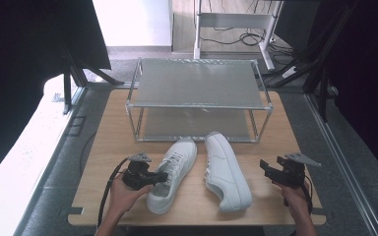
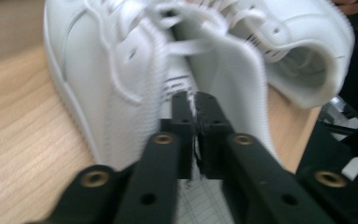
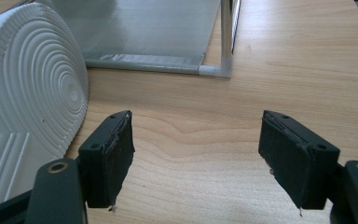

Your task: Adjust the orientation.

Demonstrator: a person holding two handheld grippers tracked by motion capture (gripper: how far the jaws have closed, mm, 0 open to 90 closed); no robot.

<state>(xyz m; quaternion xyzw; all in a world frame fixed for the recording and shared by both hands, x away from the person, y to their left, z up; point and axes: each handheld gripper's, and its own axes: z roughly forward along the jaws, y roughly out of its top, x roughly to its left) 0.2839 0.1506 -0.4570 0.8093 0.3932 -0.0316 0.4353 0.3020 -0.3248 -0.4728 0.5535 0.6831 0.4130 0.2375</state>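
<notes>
Two white sneakers lie on the wooden table in front of a metal rack. The left shoe (image 1: 173, 174) (image 2: 107, 79) stands on its sole, toe toward the rack. My left gripper (image 1: 158, 177) (image 2: 196, 100) reaches into its opening from the left, jaws almost together and pinching a thin white part by the tongue. The other shoe (image 1: 226, 172) lies tilted on its side, its ribbed sole (image 3: 32, 79) turned toward my right gripper (image 1: 271, 169) (image 3: 196, 154). That gripper hovers over bare wood to the shoe's right, jaws wide apart with nothing between them.
A two-shelf metal rack (image 1: 197, 83) (image 3: 144, 28) stands at the table's back, both mesh shelves bare. The table edge (image 1: 197, 221) runs just past my hands. Dark curtains and frame posts flank the table, and cables lie on the floor behind.
</notes>
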